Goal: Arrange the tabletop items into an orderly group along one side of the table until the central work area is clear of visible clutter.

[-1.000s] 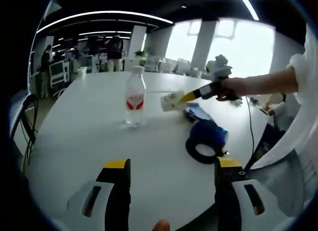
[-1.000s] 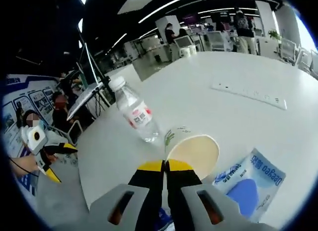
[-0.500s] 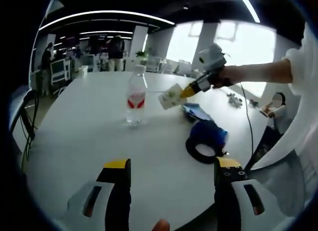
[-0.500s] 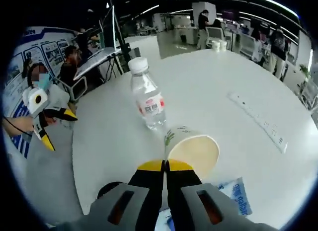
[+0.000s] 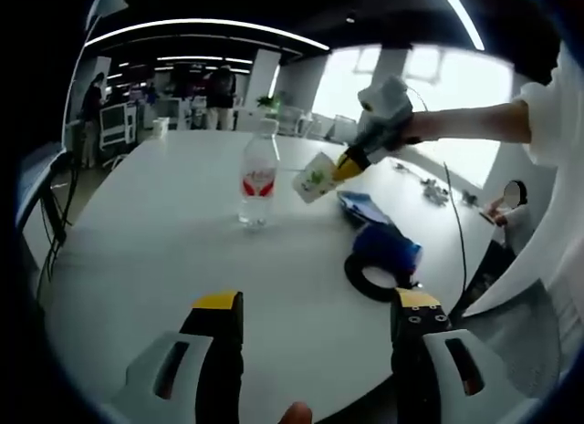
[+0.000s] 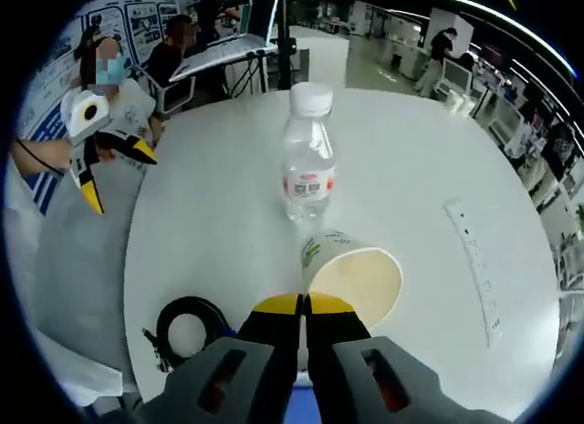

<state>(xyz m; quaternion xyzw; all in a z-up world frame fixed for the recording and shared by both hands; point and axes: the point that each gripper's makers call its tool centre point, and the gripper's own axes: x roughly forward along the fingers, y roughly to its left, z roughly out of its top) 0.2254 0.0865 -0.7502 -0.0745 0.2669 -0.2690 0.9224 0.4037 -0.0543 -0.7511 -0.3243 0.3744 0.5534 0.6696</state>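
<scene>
The paper cup is gripped at its rim by the right gripper, whose fingers are closed tight on it; in the left gripper view the same cup is seen held tilted in the air above the bench, with the right gripper carried by a person's hand. A clear water bottle with a red label stands upright on the bench, just beyond the cup and toward the bench's middle; the bottle appears beside the cup in the left gripper view. A blue packet lies flat near the right edge of the bench; a coiled black cable lies nearer the front edge, touching a blue item. A white power strip lies flat toward the far side of the bench. The left gripper hangs over the front edge; its fingers are spread wide apart and nothing is held between them; it is also seen off the bench edge in the right gripper view.
</scene>
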